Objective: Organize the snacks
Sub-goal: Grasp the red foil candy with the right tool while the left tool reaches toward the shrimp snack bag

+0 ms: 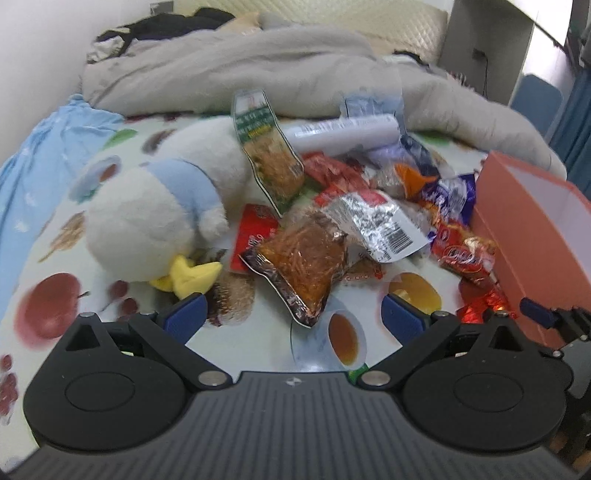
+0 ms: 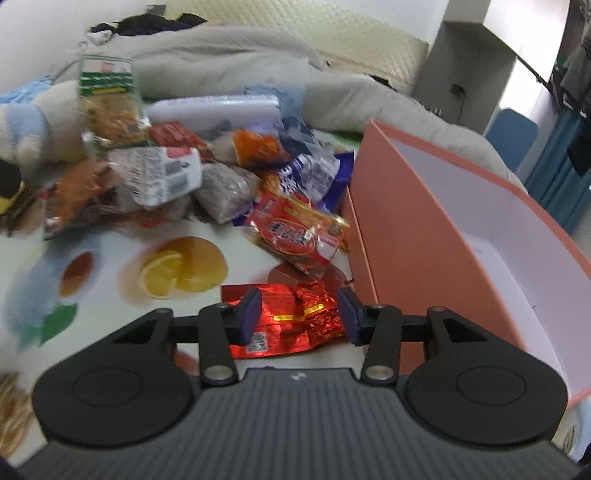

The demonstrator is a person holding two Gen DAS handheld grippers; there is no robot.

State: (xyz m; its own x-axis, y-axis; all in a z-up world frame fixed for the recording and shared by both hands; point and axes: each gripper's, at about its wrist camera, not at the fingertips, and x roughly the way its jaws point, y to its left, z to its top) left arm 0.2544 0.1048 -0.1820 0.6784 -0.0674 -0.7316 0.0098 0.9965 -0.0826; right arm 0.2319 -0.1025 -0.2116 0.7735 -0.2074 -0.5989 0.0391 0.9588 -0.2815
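Right gripper (image 2: 299,317) spread, straddling red foil packet (image 2: 291,325) beside pink box (image 2: 417,229) wall, lower centre. Left gripper (image 1: 291,317) spread, gripping nothing, hovering over bare bedsheet (image 1: 255,332).

Fruit-print bedsheet (image 1: 55,206) covers the surface; apple, orange-slice and teacup motifs visible. White plush duck (image 1: 147,214) lies on the sheet at left, pale blue band around neck, yellow beak pointing toward the camera. Beige quilt (image 1: 258,62) rumpled across the back of the bed. Light blue cloth (image 1: 40,147) bunched along the left edge. Dark clothing (image 1: 166,26) heaped in the far corner by the wall. Cream quilted headboard (image 2: 351,33) behind. Blue chair (image 2: 511,129) at far right.
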